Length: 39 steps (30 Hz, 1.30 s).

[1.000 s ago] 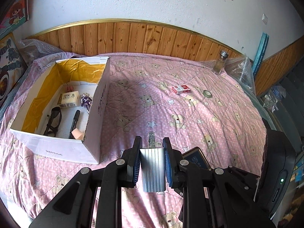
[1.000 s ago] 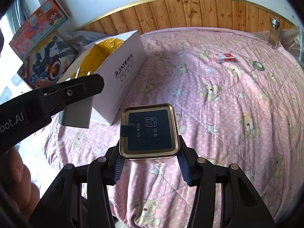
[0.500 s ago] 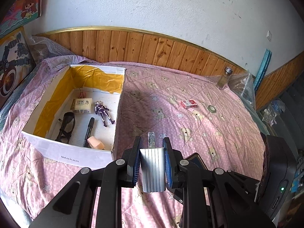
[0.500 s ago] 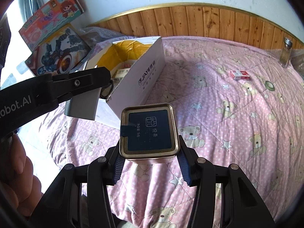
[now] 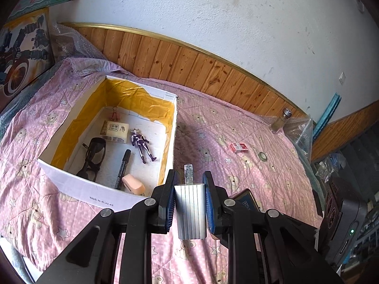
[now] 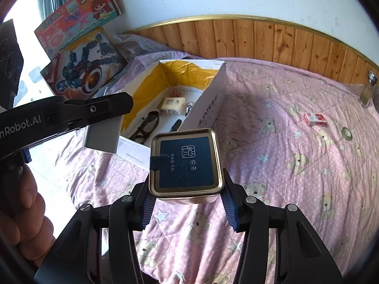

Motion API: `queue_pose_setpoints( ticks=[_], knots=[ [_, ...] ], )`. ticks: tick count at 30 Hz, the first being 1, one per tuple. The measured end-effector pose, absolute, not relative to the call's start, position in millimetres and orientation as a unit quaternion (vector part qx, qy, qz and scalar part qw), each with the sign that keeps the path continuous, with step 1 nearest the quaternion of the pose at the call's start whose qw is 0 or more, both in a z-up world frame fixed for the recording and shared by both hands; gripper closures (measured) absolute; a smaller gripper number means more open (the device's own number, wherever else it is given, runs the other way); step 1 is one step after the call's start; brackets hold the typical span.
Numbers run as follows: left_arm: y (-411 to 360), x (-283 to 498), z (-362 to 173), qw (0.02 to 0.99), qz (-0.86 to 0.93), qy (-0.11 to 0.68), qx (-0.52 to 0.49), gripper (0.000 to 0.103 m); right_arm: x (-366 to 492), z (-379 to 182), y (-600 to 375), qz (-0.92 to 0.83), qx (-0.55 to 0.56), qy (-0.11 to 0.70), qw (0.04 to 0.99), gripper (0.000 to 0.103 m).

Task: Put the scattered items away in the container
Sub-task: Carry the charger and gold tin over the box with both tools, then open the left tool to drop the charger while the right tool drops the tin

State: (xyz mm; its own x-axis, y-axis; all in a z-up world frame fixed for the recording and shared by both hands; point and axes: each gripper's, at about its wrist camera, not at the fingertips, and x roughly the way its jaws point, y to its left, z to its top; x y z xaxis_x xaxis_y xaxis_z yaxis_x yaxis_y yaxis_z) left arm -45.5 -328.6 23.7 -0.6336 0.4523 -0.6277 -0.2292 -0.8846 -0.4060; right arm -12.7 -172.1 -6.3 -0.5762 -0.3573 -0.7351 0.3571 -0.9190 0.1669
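1. The left gripper (image 5: 189, 189) pinches a ribbed silver metal case (image 5: 190, 209) between its blue pads, held in the air just off the near right corner of the white cardboard box (image 5: 101, 194).
2. The right gripper (image 6: 187, 203) clamps a square gold tea tin (image 6: 186, 163), also near the box, to its right.
3. Inside the box lie black glasses (image 5: 93, 156), a marker (image 5: 123, 168), a toy figure (image 5: 142, 145), a small carton (image 5: 115, 131) and a pink eraser (image 5: 133, 183).
4. Well right of the box, a red-and-white packet (image 5: 239, 147) lies on the pink quilt (image 5: 236, 118).

Left gripper (image 5: 189, 184) covers the silver block's (image 5: 191, 210) sides; block's far end is hidden behind its finger in right view. Tin's (image 6: 186, 163) body hidden below its lid. Box's (image 5: 78, 182) near wall hides the pen's (image 5: 123, 165) tip. Small round thing (image 5: 263, 156) far right: too small to tell.
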Motion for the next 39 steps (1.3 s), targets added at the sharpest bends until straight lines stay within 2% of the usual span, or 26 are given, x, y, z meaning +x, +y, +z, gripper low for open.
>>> queue_pose_setpoints(
  ticks=[6,14,24,33,39],
  knots=[
    [-355.0,-61.5,30.7,0.189,0.886,-0.184,-0.382,0.080,-27.6,13.4,-190.7,-0.890,0.401,0.022,0.218,0.051],
    [-393.9,-98.6,23.6,0.177,0.858,-0.273,-0.398,0.080,-63.0,36.6,-213.1,-0.886,0.392,0.048,0.242,0.051],
    [-392.8,-146.0,-34.9,0.149,0.776,-0.381,-0.480,0.080,-147.1,44.8,-224.4,-0.871,0.418,0.052,0.254,0.051],
    [-379.5,-176.4,-68.7,0.107,0.733,-0.426,-0.519,0.080,-234.1,16.8,-248.9,-0.837,0.472,0.086,0.263,0.051],
    [-371.6,-192.5,-92.4,0.081,0.703,-0.443,-0.550,0.080,-281.9,-18.6,-266.0,-0.809,0.506,0.146,0.263,0.051]
  ],
)
